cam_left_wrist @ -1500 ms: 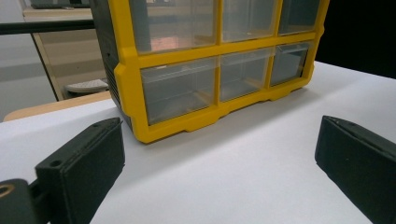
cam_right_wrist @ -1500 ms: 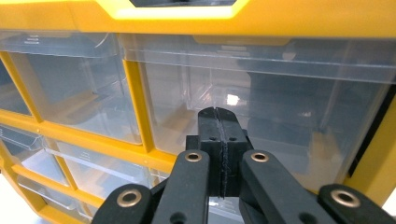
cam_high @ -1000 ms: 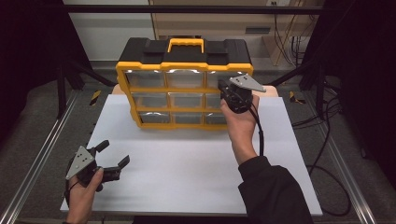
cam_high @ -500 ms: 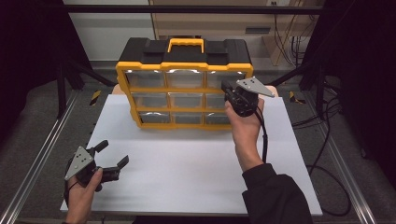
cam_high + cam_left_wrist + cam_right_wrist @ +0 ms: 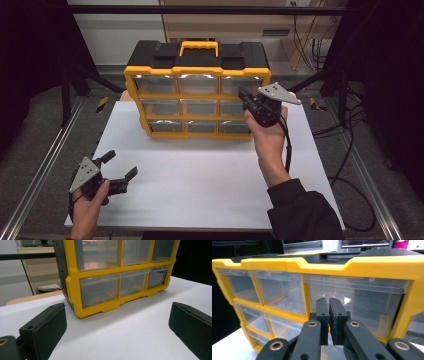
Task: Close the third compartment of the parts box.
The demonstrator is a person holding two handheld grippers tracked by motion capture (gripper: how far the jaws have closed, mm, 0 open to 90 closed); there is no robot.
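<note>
A yellow-and-black drawer organizer (image 5: 197,118) with clear drawers and a yellow handle stands at the back of the white tabletop (image 5: 200,170). My right gripper (image 5: 244,98) is raised in front of its right column, by the top right drawer (image 5: 362,305). In the right gripper view the right gripper (image 5: 329,308) has its pads almost together with nothing between them; the jaws have just eased apart by a sliver. My left gripper (image 5: 120,165) rests low at the front left, wide open and bare. The left gripper (image 5: 117,322) faces the organizer's (image 5: 100,290) lower left corner from well short of it.
Metal rails run along both sides of the table (image 5: 45,165). Cables (image 5: 345,150) trail on the floor at the right. A black frame bar (image 5: 210,9) crosses above the organizer. A wooden cabinet (image 5: 225,25) stands behind it.
My right hand has drifted slightly to the right in front of the organizer, and its wrist has turned a little. The left hand has stayed where it was.
</note>
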